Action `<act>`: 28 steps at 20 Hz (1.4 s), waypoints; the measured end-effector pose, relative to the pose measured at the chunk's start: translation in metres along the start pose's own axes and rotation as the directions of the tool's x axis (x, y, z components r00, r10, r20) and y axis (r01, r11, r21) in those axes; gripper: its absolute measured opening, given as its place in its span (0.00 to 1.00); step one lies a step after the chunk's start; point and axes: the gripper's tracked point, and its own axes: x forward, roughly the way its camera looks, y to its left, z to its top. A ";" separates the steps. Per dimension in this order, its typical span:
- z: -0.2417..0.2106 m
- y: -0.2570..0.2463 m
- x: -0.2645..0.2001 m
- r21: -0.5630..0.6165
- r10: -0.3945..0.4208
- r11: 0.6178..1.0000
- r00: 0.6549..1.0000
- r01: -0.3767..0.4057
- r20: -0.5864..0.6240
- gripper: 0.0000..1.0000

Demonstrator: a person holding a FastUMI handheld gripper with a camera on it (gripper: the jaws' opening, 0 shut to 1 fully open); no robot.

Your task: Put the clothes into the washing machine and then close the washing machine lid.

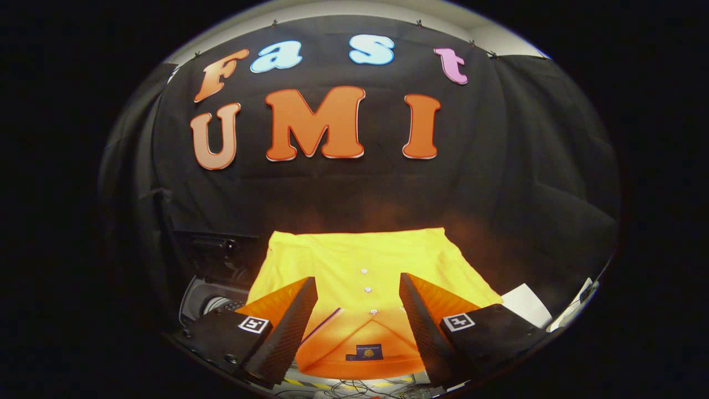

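yellow shirt (354, 288) flat, collar between fingers | gripper (357, 327) wide open, holding nothing | step: pick-up not begun | next: lower, pinch collar, carry to washing machine (213, 293) just left

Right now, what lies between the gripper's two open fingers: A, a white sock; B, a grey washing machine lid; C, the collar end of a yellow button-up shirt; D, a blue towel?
C: the yellow button-up shirt lies spread flat, its collar between the open fingers of the gripper.
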 end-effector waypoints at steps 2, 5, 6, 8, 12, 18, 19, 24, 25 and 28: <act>-0.013 -0.007 0.023 0.012 -0.013 1.000 0.998 0.013 -0.068 0.98; -0.030 -0.013 0.047 0.017 0.003 1.000 0.987 0.000 -0.159 0.99; -0.035 -0.014 0.052 0.009 0.002 1.000 0.982 -0.001 -0.187 0.99; -0.043 -0.011 0.058 0.002 0.012 1.000 0.970 -0.012 -0.243 0.99; -0.053 -0.006 0.066 0.025 0.032 0.999 0.947 -0.025 -0.320 1.00; -0.053 -0.001 0.069 -0.002 0.027 0.999 0.873 -0.033 -0.486 0.96; -0.052 0.000 0.069 -0.004 0.032 0.999 0.858 -0.040 -0.513 0.95; -0.052 0.001 0.075 -0.013 0.026 0.999 0.749 -0.046 -0.662 0.92; -0.053 0.000 0.075 -0.013 0.021 0.999 0.728 -0.040 -0.686 0.91; -0.053 0.004 0.078 -0.016 0.022 0.999 0.682 -0.050 -0.731 0.88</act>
